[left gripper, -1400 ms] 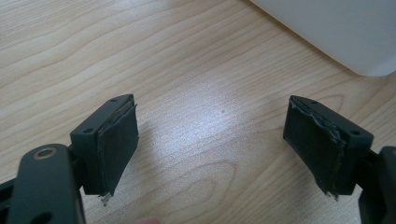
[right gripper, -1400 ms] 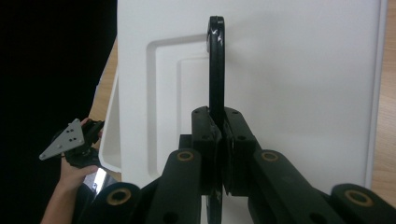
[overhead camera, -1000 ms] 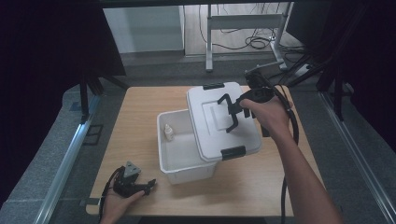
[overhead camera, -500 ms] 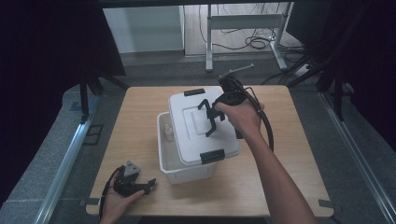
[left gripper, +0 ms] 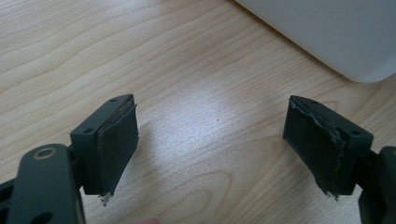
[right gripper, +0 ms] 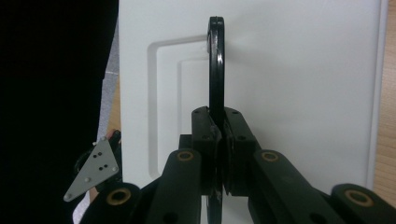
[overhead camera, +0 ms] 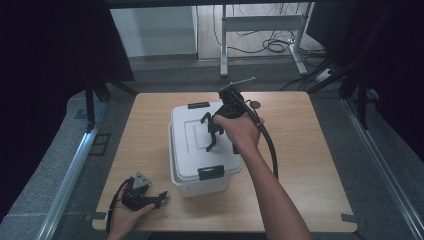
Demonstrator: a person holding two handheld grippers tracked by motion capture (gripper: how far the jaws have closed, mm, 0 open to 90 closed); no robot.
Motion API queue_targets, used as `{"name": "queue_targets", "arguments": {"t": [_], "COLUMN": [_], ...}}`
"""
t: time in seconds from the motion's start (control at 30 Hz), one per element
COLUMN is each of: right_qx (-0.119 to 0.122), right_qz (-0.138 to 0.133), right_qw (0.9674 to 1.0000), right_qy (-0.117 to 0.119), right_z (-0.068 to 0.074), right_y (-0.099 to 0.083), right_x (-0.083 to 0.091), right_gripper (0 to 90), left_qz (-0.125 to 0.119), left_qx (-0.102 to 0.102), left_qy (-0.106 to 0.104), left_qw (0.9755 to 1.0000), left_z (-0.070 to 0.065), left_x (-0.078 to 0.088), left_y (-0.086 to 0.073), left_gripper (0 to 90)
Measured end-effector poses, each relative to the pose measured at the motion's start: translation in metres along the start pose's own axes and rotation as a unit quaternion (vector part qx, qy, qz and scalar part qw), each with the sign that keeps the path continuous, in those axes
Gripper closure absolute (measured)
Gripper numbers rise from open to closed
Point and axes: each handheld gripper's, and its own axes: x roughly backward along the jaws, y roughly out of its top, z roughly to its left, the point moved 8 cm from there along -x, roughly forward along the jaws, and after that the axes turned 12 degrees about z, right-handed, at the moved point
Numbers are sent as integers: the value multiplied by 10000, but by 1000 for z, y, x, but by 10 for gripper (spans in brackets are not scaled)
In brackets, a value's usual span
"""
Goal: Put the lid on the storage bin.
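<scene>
A white plastic box stands in the middle of the wooden table. Its white lid lies over the box and covers the opening. A black handle stands upright on the lid, and my right gripper is shut on it from above. In the right gripper view the jaws pinch the thin handle edge-on over the lid. My left gripper rests on the table at the front left, open, with bare wood between its pads. The box corner lies just beyond it.
Black latches sit at the lid's front and back edges. The right gripper's cable trails over the table's right half. A metal frame and floor cables lie behind the table. Dark curtains flank both sides.
My right gripper carried the lid leftward by its handle and lowered it over the box, hiding the small bottle inside. The left gripper stayed put.
</scene>
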Motion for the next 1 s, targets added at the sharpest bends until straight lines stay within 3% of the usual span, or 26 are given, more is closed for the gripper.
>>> {"name": "queue_targets", "arguments": {"t": [1.0], "right_qx": [-194], "right_qz": [232], "right_qw": [9995], "right_qy": [-32], "right_z": [5], "right_y": [8], "right_x": [-35], "right_gripper": [852], "left_qz": [73], "left_qx": [-78], "left_qy": [-30], "left_qw": [9999], "left_z": [-3], "left_x": [-3], "left_y": [1], "left_gripper": [181]}}
